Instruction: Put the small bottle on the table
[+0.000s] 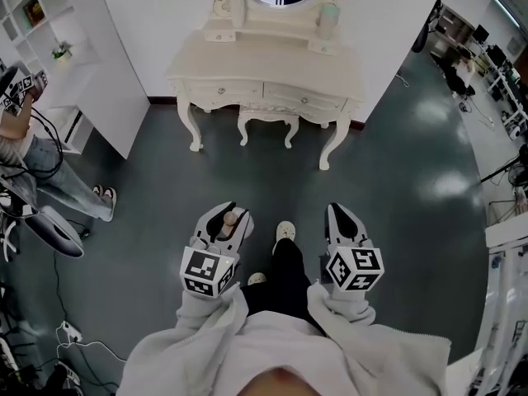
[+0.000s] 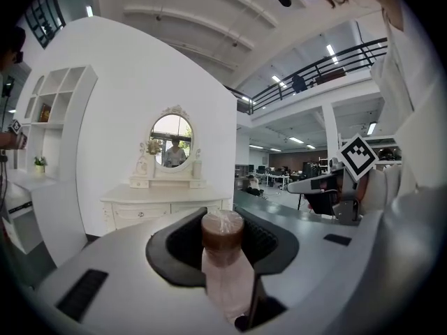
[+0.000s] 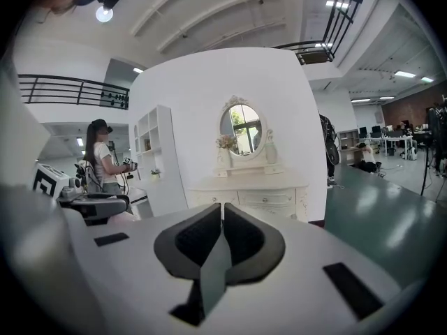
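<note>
The small bottle point(image 2: 225, 271), brown-capped, is gripped upright between the jaws of the left gripper point(image 1: 228, 216), which are kept partly apart by it. The right gripper point(image 1: 344, 214) is closed, with its jaws pressed together on nothing. In the head view, both grippers are held at 6 o'clock over the dark floor point(image 1: 396, 163). The white dressing table point(image 1: 264, 77) is seen at 12 o'clock, well apart from the bottle.
</note>
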Demonstrator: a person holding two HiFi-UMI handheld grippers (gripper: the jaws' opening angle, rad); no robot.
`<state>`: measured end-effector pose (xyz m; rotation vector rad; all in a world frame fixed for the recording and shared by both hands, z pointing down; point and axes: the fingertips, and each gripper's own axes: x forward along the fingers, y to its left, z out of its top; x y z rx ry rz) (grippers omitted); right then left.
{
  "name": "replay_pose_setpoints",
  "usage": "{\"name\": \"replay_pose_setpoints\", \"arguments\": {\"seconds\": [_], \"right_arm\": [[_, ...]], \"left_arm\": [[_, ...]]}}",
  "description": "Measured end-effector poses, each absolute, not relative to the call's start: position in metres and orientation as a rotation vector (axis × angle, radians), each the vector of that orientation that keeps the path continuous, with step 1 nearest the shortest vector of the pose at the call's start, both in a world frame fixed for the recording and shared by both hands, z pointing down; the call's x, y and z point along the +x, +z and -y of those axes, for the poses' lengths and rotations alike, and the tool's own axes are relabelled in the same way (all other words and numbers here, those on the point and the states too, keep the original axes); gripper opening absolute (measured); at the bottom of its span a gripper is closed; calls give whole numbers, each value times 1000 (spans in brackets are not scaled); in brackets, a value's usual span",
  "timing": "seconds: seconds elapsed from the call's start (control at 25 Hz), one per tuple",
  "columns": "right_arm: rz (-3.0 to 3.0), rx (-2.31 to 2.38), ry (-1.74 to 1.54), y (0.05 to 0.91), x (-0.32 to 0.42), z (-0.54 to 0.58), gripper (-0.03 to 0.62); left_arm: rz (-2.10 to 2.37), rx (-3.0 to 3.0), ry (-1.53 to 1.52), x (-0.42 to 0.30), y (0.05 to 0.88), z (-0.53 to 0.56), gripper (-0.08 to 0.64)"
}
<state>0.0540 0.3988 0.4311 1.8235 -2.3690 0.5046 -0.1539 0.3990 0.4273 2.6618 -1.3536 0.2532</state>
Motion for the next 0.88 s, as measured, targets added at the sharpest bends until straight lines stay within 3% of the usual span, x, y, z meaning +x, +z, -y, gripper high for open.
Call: {"name": "replay_pose_setpoints", "arguments": {"seconds": [0.4, 0.88], "right_arm": [[2418, 1729, 499, 439, 35, -347, 38], [2472, 1647, 459, 430, 40, -214, 38]], "left_arm": [[1412, 2618, 280, -169, 438, -359, 130], [1520, 2623, 305, -161, 421, -237, 130]]}}
